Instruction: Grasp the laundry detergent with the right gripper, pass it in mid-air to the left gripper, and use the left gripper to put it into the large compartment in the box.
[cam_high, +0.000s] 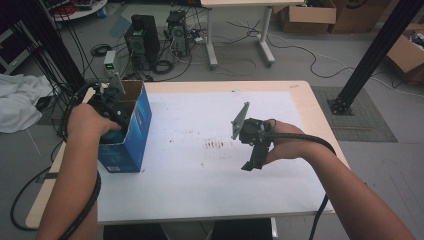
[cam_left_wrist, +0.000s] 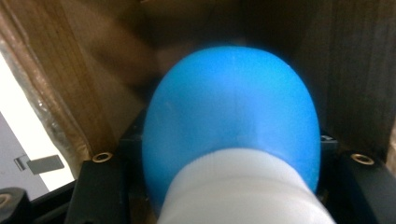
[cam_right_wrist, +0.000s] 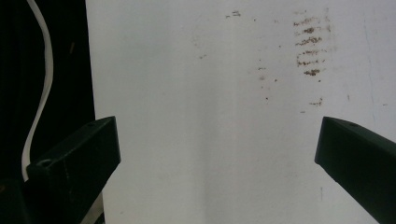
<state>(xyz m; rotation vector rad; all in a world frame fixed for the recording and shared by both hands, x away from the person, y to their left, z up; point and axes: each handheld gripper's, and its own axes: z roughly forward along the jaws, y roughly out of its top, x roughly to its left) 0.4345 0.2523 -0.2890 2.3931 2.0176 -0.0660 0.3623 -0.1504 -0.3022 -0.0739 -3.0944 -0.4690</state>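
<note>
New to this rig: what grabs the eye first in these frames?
First, the blue and white bulb-shaped object clamped in the left gripper, which is down inside the open blue cardboard box at the table's left edge. Next, the right gripper, jaws wide open with nothing between them, hanging over the white sheet. A patch of dark smudges marks the sheet's middle.
</note>
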